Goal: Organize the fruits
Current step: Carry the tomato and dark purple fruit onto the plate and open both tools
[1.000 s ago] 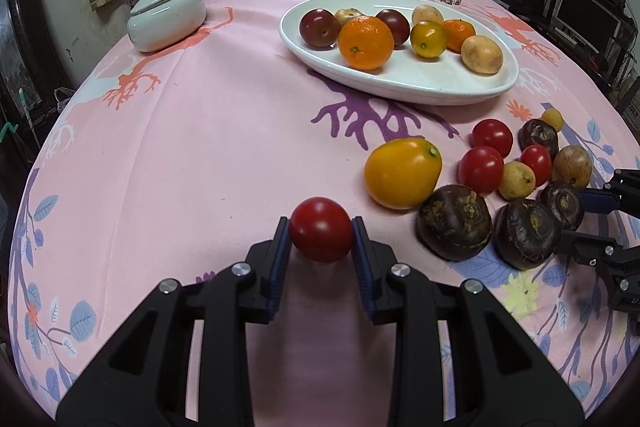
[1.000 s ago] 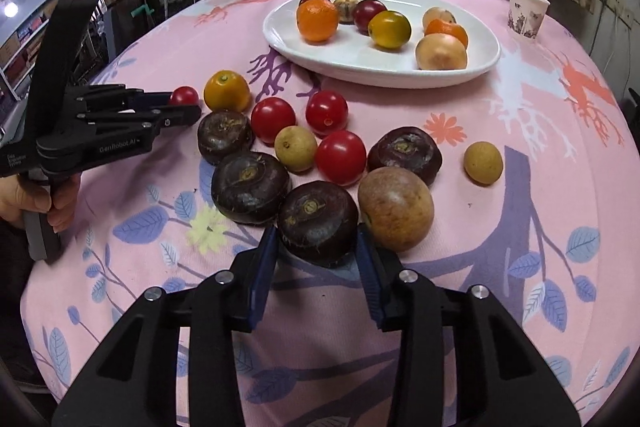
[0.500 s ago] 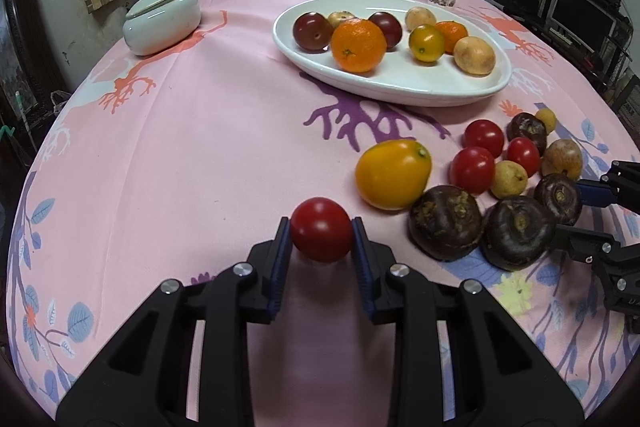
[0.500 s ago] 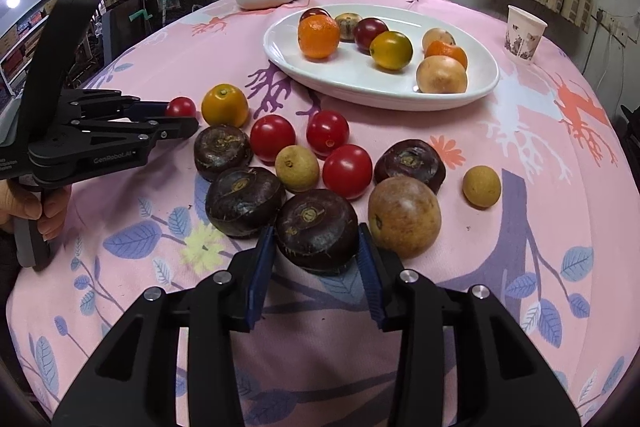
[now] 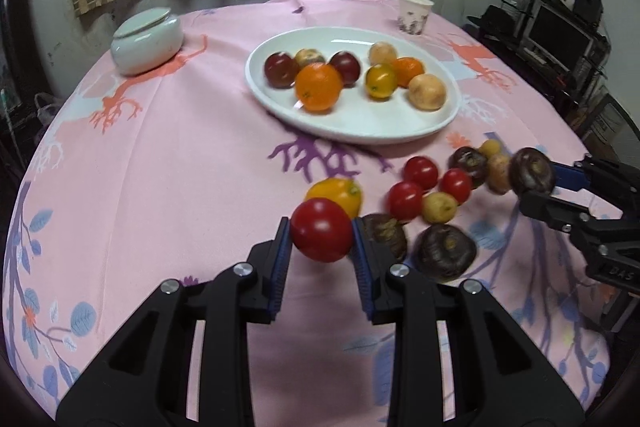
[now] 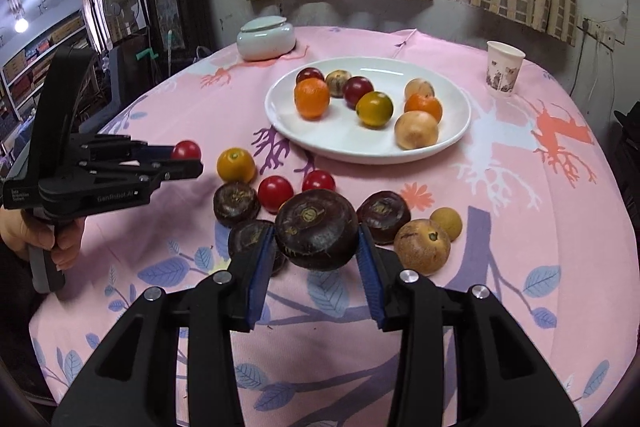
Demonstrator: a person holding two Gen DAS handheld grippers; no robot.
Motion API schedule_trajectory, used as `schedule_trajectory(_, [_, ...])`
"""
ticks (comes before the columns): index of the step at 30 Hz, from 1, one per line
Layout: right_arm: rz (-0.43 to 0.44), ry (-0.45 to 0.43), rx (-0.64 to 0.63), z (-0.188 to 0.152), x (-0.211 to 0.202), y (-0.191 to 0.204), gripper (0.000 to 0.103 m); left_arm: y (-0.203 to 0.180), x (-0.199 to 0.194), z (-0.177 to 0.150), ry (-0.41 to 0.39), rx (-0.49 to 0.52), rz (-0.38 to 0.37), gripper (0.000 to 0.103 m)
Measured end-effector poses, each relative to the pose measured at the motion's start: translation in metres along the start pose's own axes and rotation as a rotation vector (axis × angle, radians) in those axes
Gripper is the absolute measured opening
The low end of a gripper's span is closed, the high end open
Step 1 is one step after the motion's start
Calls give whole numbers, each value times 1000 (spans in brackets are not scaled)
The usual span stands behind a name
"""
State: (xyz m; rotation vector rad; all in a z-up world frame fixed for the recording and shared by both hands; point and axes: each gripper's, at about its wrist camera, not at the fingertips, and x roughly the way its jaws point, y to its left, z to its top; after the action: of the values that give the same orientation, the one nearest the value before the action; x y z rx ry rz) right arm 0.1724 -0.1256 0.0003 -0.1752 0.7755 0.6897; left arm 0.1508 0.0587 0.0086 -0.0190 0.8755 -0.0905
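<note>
My left gripper (image 5: 321, 231) is shut on a red tomato (image 5: 321, 229) and holds it above the pink tablecloth; it also shows in the right wrist view (image 6: 186, 157). My right gripper (image 6: 317, 241) is shut on a dark purple round fruit (image 6: 317, 229) and holds it lifted above the loose fruit; it shows in the left wrist view (image 5: 534, 183) too. A white oval plate (image 5: 360, 131) with several fruits lies at the back. Loose red tomatoes (image 6: 275, 192), dark fruits (image 6: 236, 203), a yellow-orange fruit (image 6: 235, 165) and brown fruits (image 6: 422, 247) lie in front of it.
A pale lidded ceramic jar (image 5: 146, 41) stands at the back left. A paper cup (image 6: 505, 73) stands at the back right. The round table's edges (image 5: 24, 187) drop off at the sides. Shelves and furniture surround the table.
Both grippers have lifted their fruit off the cloth. The left one has risen with the tomato; the right one has raised the dark fruit away from the pile.
</note>
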Motion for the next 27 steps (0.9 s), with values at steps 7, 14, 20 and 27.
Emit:
schedule_trajectory(7, [-64,-41,-45,31,-12,-4,41,-10,16,59,-25,34,21,30])
schedule_trajectory(14, [-193,-59,-142,84,28,-17,41,-6,69,116,12,-27,37,30])
schedule_trajectory(20, [-209,-41,-97,109,78,-43,41,-3,98,141,-2,-48,74,30])
schedule_trajectory(27, [-207,-2,-12,123,113,-64,41,2,124,144,31,-81,84,30])
